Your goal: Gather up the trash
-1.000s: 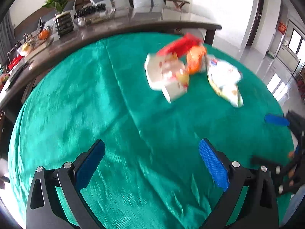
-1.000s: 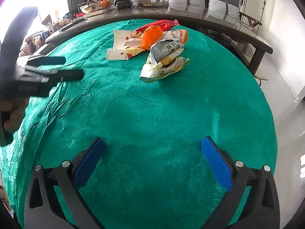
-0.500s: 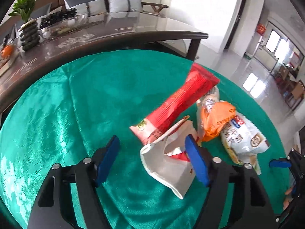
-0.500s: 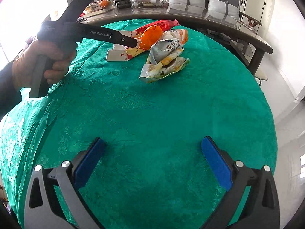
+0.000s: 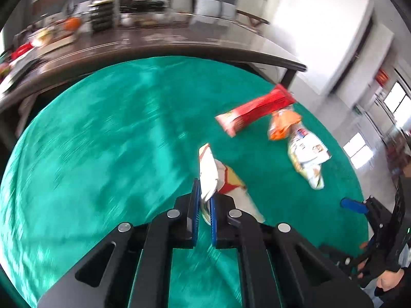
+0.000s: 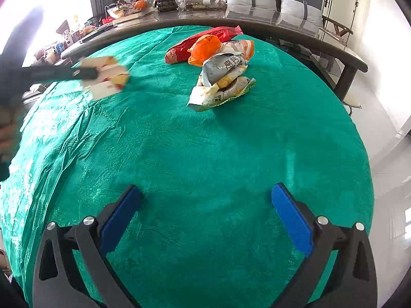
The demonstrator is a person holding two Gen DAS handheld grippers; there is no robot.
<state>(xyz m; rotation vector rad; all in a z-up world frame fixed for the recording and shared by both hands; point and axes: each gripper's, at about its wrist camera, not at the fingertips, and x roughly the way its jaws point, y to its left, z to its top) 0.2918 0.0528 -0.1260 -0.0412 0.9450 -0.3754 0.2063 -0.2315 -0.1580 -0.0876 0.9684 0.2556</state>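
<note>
My left gripper is shut on a white paper wrapper with red and yellow print and holds it above the green tablecloth; the same wrapper shows at the left of the right wrist view. A red snack bag, an orange wrapper and a crumpled white and yellow bag lie together at the far side of the table. They also show in the left wrist view as the red bag, the orange wrapper and the white bag. My right gripper is open and empty near the table's front edge.
The round table carries a green cloth. A long dark counter with food trays, a plant and clutter runs behind it. White floor lies to the right of the table.
My left gripper has shut on the white wrapper and pulled it away from the pile, up and to the left. The right gripper has not moved.
</note>
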